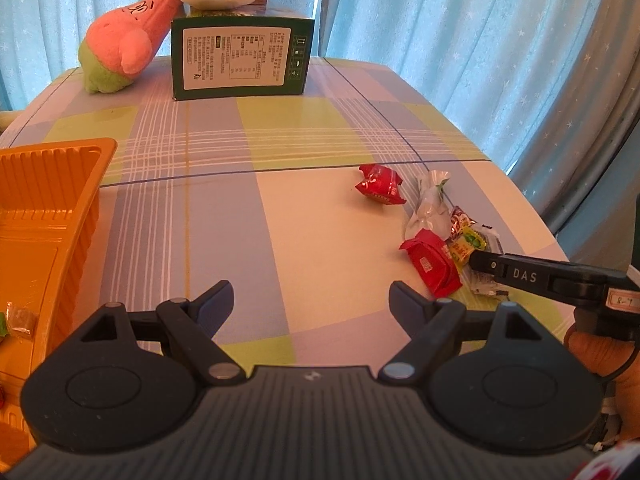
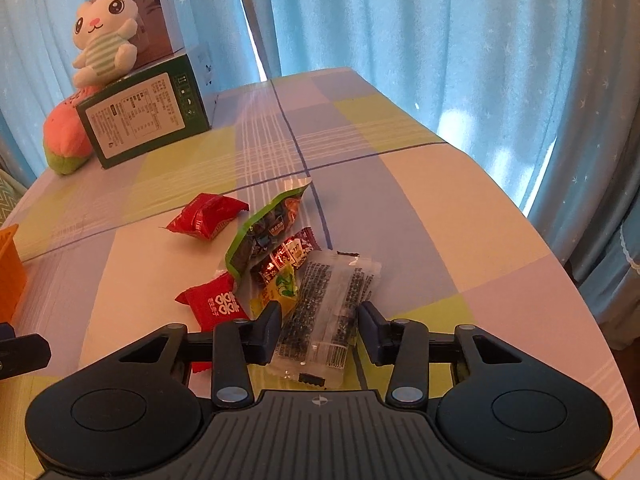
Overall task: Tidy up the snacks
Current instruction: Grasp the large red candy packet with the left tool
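Your right gripper (image 2: 318,326) sits low over the snack pile, jaws spread wide, one on each side of the clear printed packet (image 2: 326,312), gripping nothing. Just left of that packet lie a yellow-green sachet (image 2: 276,290) and a red candy pack (image 2: 214,306); a green bag (image 2: 264,232) and a second red pack (image 2: 206,216) lie farther off. Your left gripper (image 1: 311,300) hovers above bare tablecloth (image 1: 224,208), jaws wide and empty. The orange tray (image 1: 48,200) stands at the left, well apart from the pile.
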The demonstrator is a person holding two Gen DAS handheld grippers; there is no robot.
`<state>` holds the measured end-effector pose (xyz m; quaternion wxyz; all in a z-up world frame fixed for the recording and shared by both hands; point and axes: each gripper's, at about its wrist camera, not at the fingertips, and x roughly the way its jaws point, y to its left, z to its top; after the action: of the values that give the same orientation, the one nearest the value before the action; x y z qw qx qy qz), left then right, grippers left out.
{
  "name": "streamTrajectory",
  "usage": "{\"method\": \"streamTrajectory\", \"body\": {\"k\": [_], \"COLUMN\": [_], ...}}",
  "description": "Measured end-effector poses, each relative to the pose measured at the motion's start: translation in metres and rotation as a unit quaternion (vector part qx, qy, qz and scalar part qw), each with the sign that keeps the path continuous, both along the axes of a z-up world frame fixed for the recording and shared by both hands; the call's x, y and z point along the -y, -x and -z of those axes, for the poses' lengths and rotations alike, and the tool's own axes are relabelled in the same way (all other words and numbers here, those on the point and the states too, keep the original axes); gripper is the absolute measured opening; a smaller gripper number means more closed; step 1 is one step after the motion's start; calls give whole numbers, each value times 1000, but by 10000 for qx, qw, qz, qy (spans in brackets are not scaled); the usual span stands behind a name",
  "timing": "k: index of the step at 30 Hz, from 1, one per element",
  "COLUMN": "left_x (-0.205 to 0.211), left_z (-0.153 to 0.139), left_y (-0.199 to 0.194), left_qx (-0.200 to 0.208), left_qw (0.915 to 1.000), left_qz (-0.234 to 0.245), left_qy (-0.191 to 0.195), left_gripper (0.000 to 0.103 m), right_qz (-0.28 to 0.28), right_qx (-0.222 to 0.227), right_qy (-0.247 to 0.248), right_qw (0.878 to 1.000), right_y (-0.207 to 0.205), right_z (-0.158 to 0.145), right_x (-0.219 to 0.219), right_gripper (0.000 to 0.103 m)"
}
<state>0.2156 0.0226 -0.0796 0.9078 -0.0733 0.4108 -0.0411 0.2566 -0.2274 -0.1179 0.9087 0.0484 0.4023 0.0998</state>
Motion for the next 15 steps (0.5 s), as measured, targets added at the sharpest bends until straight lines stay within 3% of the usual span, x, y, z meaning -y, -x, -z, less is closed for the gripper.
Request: {"method": "streamTrajectory", "body": {"k": [12,15], "left_x": [7,16], "left_z": [7,11], "left_y": [-4,-10], "left_qx": [-38,-46], "left_qw": [9997,9993], "left_qz": [224,353], "left_qy": [97,132], "left_gripper": [83,83], "right_qz": [-601,-652], "right_qx": [-260,-228], "right_qy": [-347,-247], "right_qw": [9972,9973], "right_y": [29,37], "right_z": [-5,-7], "right_x": [-15,-16], "right_gripper": [36,36]}}
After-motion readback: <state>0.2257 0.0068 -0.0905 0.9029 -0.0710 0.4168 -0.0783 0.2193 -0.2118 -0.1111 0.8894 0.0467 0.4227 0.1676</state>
